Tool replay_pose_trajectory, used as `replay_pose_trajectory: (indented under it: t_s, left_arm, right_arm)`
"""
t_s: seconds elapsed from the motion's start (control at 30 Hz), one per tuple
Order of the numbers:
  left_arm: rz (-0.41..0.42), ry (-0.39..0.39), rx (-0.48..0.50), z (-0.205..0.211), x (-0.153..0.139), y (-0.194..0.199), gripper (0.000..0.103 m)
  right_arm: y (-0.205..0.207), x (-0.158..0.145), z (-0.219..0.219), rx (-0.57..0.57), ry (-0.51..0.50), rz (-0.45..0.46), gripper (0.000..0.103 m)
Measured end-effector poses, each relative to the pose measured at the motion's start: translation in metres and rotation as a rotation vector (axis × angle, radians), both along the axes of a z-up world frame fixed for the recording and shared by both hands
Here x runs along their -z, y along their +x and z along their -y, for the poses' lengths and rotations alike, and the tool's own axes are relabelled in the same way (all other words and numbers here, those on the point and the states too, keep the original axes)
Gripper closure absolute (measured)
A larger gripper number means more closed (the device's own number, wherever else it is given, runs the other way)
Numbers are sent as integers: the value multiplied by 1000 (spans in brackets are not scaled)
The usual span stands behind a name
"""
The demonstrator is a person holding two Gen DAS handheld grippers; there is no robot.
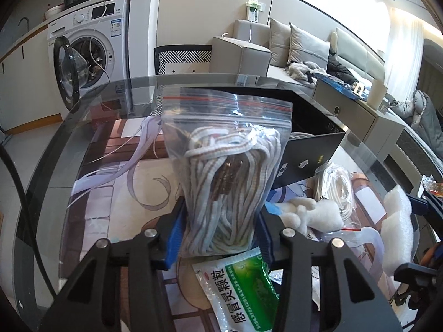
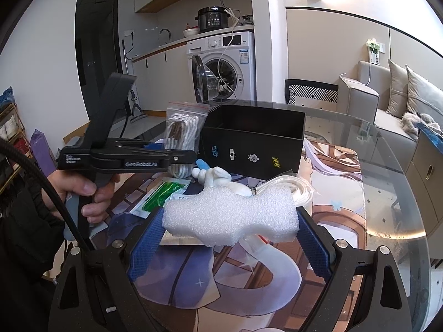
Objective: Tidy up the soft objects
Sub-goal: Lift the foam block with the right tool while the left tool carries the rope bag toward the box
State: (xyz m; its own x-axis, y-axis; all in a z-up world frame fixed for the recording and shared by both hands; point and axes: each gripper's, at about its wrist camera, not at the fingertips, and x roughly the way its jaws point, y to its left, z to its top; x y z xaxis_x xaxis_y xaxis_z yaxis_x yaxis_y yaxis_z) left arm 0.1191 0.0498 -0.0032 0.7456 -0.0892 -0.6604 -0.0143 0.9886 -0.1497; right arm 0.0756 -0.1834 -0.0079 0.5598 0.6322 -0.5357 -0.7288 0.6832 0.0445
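The black box (image 2: pixel 253 141) is what the coming move turns on. From the right gripper (image 2: pixel 229 231) it lies at about 12 o'clock, beyond the plush toy (image 2: pixel 218 178), with its open top up and its long side running across the view. From the left gripper (image 1: pixel 218 235) the same box sits at about 1 o'clock, just behind the load.

The left gripper is clamped on a zip bag of rope (image 1: pixel 227 166), held upright with the red seal at 12 o'clock. In the right wrist view that bag hangs just beside the box's left wall, so the left hand is probably the nearer to dropping its load in. The right gripper grips a white foam block (image 2: pixel 232 218) crosswise, its long axis running 9 to 3 o'clock.

Below is a round glass bench (image 2: pixel 387 182) over a printed mat. A green sachet (image 1: pixel 243 287) and a bag of white cord (image 1: pixel 339 191) lie on it. A washing machine (image 2: pixel 225 63) stands at 12 o'clock, a sofa (image 2: pixel 387 102) at 2 o'clock.
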Motion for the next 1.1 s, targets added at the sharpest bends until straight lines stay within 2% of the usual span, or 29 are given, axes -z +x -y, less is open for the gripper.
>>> replay_pose_trajectory:
  t_s: [0.43,1.1]
  left_arm:
    - [32,-13,29,1,-27,-16,58]
    - [89,-39,39,-1,-69,7,58]
  right_arm:
    - [8,-12,2,27,37,26,11]
    - [40,-43,-17,24,56,77,11]
